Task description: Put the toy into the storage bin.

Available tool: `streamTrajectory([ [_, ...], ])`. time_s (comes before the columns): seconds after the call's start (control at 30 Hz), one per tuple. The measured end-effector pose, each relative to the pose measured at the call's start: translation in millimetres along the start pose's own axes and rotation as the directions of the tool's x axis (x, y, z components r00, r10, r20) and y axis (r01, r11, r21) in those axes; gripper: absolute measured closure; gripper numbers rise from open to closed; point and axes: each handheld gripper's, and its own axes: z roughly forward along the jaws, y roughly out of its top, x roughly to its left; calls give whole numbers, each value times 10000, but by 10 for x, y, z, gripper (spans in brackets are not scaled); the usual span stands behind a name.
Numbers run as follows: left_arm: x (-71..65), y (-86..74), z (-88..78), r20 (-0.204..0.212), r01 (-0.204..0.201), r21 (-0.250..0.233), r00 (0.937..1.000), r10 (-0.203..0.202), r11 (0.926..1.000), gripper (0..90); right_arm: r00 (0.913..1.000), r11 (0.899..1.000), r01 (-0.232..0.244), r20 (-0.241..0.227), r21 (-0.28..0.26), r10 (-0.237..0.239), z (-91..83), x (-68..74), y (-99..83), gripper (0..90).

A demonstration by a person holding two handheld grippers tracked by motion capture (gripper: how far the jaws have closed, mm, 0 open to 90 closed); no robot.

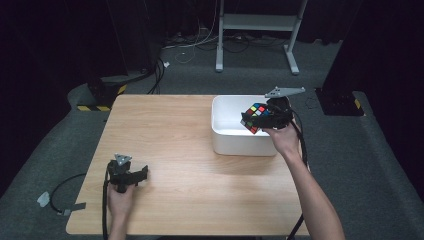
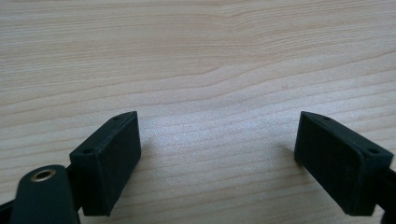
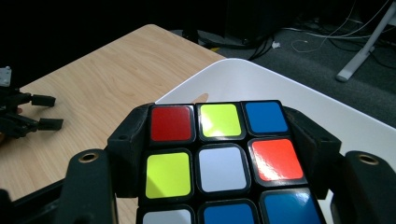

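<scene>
A scrambled colour cube hangs in the air over the white bin, gripped from both sides by my right gripper. In the right gripper view the cube sits tight between the two black jaws, with the bin's white inside below and beyond it. My left gripper rests low on the wooden table at the near left, open. In the left gripper view its pads stand wide apart over bare wood with nothing between them.
The white bin stands at the table's far right, close to the right edge. A metal desk frame and cables lie on the grey floor behind. A cable trails off the table's left side.
</scene>
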Motion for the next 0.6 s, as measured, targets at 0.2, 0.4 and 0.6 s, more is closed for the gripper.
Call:
streamTrajectory([
  [0.2,-1,0,0,-6,11,2,10000,-11,10000,147,9998,9998,-180,91,-68,180,39,-63,75,334],
  [0.4,-1,0,0,-8,10,3,10000,-10,10000,147,9995,9998,-207,244,-6,207,89,-107,144,334],
  [0.6,-1,0,0,-8,13,1,10000,-13,10000,147,9991,9994,-353,255,13,353,151,-153,155,334],
])
